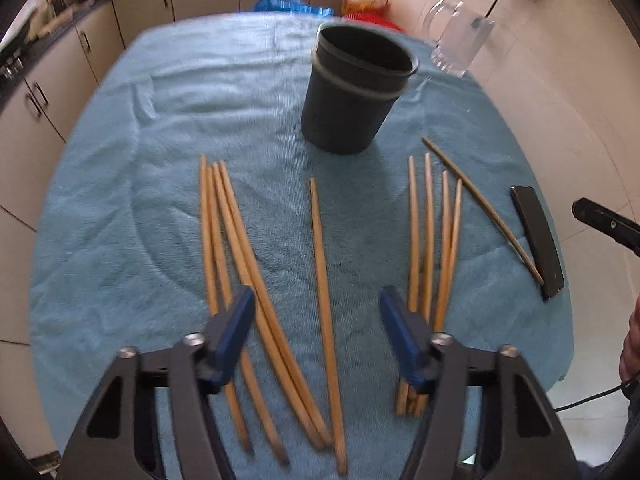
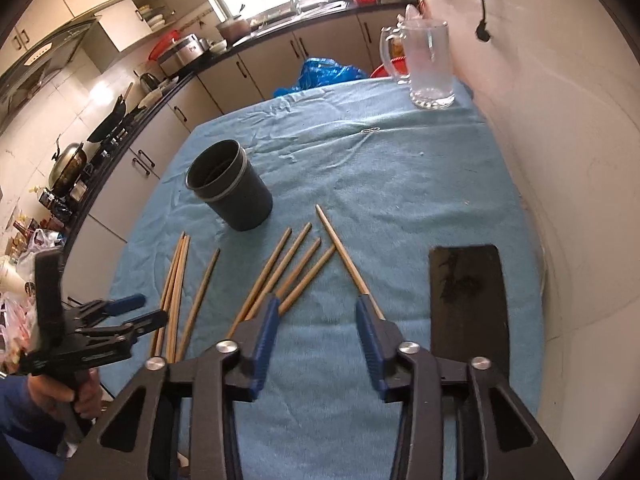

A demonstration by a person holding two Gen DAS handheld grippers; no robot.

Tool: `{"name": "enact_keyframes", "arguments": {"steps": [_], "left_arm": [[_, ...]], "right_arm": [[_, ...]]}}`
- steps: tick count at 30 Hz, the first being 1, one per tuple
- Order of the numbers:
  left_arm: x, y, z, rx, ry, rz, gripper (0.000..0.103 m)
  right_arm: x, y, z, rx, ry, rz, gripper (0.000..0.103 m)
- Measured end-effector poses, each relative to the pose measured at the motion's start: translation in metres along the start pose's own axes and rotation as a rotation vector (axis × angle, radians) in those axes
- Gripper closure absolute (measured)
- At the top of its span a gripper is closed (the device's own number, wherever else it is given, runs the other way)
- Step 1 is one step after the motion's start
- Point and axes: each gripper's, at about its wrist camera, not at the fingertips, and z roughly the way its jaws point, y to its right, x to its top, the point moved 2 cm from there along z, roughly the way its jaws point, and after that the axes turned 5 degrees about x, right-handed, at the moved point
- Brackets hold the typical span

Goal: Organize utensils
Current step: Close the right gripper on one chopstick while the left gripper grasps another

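While chopsticks (image 1: 320, 280) lie near the surface's front edge, left gripper (image 1: 316, 308) and right gripper (image 2: 316, 316) jaws gape, holding nothing.

Chopsticks (image 1: 320, 264): pale wood, matt, smooth. Cup (image 1: 352, 92): dark matt plastic by the look, faintly speckled wall. Towel (image 1: 168, 128) over the counter: blue cloth, napped, creased. Mug (image 2: 428, 64): clear glass, glossy. Flat slab (image 2: 468, 304): black, glossy, reflective. Left gripper (image 1: 316, 300): matt black frame, blue ribbed fingers (image 1: 240, 320), bright metal bolts.
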Motion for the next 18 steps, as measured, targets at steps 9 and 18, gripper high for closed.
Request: {"name": "enact_keyframes", "arguments": {"steps": [9, 18], "left_arm": [[0.020, 0.004, 0.033, 0.010, -0.069, 0.041, 0.057], [0.026, 0.011, 0.049, 0.044, -0.090, 0.087, 0.057]], "right_arm": [[0.051, 0.020, 0.078, -0.011, -0.153, 0.010, 0.069], [0.068, 0.024, 0.136, -0.037, -0.268, 0.004, 0.072]]}}
